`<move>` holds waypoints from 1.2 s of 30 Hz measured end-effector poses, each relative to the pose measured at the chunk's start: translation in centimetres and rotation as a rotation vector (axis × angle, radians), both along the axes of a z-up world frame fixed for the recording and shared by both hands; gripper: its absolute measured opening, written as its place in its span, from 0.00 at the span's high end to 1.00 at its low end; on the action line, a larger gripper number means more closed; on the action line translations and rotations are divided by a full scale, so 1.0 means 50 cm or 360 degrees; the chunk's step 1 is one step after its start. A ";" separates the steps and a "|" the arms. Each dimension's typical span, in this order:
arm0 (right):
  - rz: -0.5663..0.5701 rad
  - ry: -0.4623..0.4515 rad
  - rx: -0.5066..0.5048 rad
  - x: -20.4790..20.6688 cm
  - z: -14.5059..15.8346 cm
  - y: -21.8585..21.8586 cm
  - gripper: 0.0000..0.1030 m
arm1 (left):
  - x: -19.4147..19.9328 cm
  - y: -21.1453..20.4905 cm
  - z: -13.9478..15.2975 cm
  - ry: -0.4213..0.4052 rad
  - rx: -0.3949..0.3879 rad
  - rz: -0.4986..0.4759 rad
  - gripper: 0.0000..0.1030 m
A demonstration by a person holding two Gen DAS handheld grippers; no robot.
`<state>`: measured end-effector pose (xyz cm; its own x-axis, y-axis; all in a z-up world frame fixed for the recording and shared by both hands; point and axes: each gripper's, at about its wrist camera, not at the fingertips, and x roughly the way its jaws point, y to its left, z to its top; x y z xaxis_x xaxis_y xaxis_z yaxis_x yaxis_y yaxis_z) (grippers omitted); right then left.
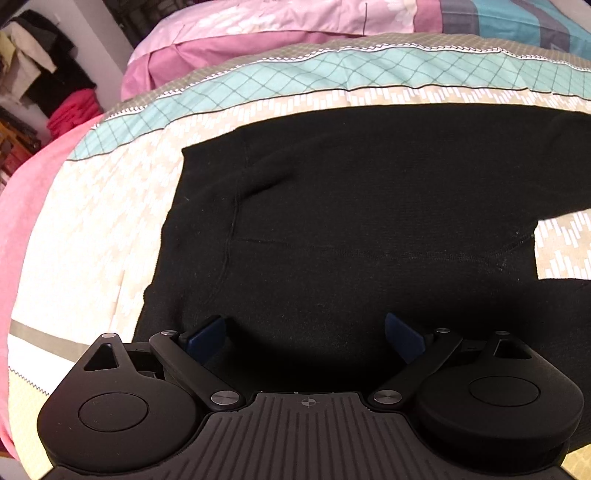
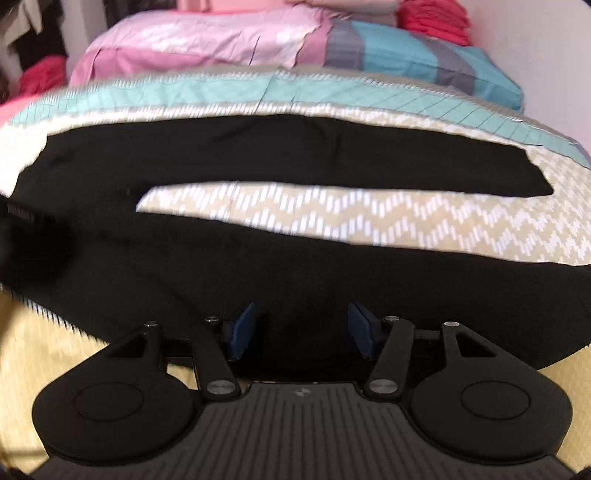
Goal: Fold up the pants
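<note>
Left wrist view: camera sits just behind the left tool [image 1: 306,334], tilted steeply down and forward over the bed [image 1: 92,229]. It is close to the black pants [image 1: 351,206], over their waist end, which fills the middle of the frame. Pillows [image 1: 258,33] lie at the far end, with a clothes pile at the left edge.

Right wrist view: camera sits just behind the right tool [image 2: 301,330], also tilted down, close above the pants [image 2: 221,266], looking across both legs. Picture is blurred.

Shared ground: both views face the head of the bed and take in the pants, the patterned cover and the pillows [image 2: 207,40].
</note>
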<state>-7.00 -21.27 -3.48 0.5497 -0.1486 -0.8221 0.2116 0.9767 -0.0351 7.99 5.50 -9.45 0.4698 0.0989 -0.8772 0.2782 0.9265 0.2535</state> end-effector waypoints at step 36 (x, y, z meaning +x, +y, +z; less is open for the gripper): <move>-0.0580 -0.0060 0.0154 -0.111 -0.020 -0.252 0.18 | 0.037 0.041 -0.023 0.0156 -0.0157 0.0154 0.00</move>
